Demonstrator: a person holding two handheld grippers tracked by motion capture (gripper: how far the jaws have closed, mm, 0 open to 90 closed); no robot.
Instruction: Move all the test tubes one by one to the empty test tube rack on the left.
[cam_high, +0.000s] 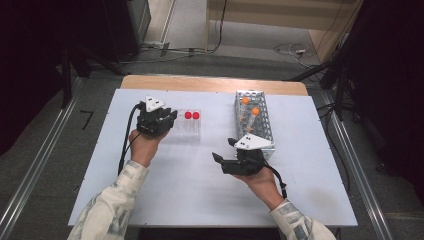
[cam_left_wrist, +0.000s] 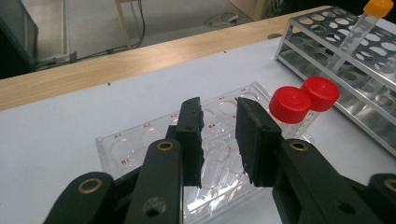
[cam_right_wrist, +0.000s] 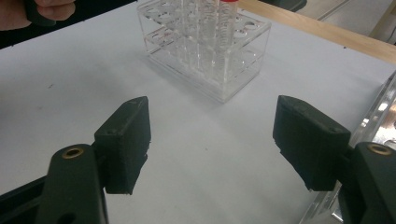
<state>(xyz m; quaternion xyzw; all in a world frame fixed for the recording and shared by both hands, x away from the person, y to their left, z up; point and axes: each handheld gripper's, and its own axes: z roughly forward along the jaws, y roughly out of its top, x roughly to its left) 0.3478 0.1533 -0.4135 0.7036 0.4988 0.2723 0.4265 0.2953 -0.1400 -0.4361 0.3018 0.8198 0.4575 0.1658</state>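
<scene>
Here, from the high view, my left gripper sits at the clear rack holding two red-capped tubes, while my right gripper waits beside the metal rack. In the left gripper view, its jaws stand narrowly apart over the clear rack, gripping nothing. In the right gripper view, my jaws are wide open and empty. I judge the next move is fetching an orange-capped tube.

- Bare table lies open between the two hands.
- The clear rack and metal rack block the far side.
</scene>
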